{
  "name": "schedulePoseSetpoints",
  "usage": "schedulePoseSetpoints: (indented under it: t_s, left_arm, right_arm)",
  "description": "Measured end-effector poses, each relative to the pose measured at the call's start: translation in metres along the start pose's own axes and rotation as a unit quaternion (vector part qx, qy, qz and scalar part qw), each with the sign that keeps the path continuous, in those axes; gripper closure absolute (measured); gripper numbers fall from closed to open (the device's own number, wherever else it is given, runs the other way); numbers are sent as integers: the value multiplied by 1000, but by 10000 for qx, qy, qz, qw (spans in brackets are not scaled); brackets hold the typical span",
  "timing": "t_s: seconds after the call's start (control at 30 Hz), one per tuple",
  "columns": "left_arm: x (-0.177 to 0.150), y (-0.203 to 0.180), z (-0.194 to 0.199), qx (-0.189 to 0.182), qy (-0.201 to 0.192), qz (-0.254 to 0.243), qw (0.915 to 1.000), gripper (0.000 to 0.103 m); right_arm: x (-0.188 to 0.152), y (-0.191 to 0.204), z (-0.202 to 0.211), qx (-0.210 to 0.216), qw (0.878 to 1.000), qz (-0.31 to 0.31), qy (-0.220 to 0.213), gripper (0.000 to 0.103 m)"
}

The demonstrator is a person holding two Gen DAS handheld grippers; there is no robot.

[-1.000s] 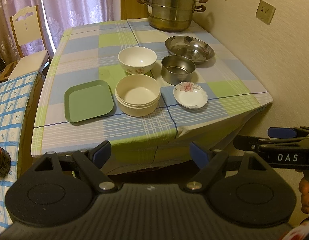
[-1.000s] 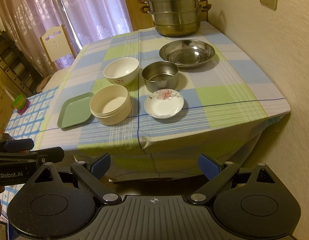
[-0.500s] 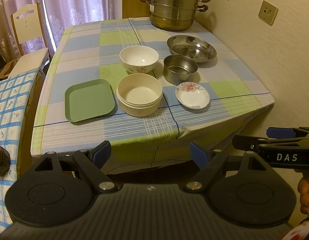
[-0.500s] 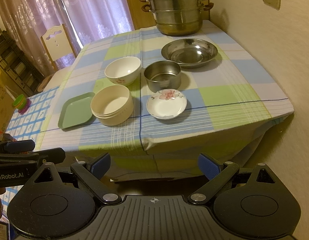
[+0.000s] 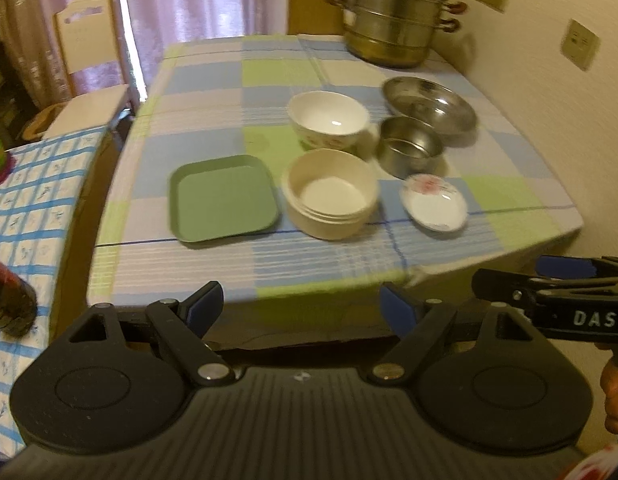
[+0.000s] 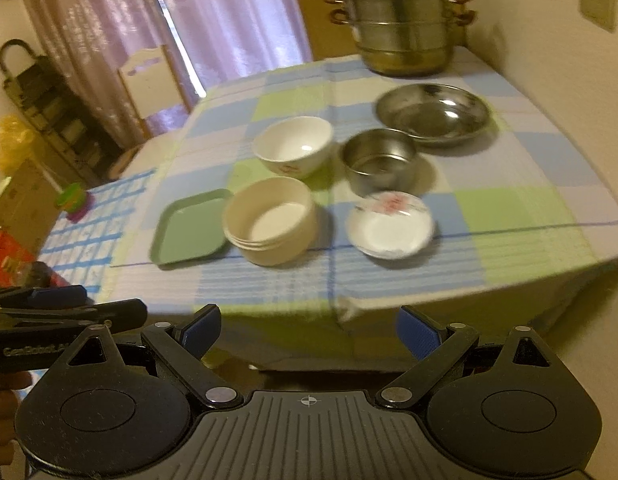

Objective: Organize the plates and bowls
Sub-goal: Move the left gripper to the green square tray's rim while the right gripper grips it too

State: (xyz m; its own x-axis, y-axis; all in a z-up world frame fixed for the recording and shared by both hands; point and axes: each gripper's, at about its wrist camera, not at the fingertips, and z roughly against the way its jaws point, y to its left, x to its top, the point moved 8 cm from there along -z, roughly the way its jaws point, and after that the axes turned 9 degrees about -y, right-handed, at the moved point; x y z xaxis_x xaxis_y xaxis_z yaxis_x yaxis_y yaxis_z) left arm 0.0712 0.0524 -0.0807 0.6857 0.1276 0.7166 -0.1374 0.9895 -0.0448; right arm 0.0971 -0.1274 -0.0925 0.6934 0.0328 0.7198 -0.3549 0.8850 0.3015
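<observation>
I am at the approach: both tongs, left [image 5: 299, 306] and right [image 6: 309, 326], hang spread and empty off the near edge of the table [image 5: 309, 268]. Nothing is stacked yet. Taking the cream bowl [image 5: 331, 192] as my mark, the green plate [image 5: 225, 198] touches its left side, the flowered saucer [image 5: 435, 202] lies just right, the white bowl [image 5: 329, 120] behind. Next I judge I must reach in over the edge. Since half a second ago both views have closed in and blurred.
</observation>
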Motion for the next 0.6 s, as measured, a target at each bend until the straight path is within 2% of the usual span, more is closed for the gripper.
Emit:
schedulePoseSetpoints:
  t_s: [0.1, 0.17, 0.43, 0.6]
  left_arm:
    - [2, 18, -5, 178, -35, 128, 9998, 22]
    - [3, 30, -9, 302, -47, 210, 9993, 29]
    - [6, 75, -27, 741, -103, 456, 9962, 29]
    - [6, 97, -43, 930, -126, 604, 9938, 29]
  right_arm:
    - [4, 15, -13, 248, 9996, 109, -48, 10]
    - [5, 25, -22, 429, 9989, 171, -83, 14]
    - [8, 64, -68, 1019, 9946, 193, 49, 23]
    - [8, 85, -97, 1080, 9937, 306, 68, 28]
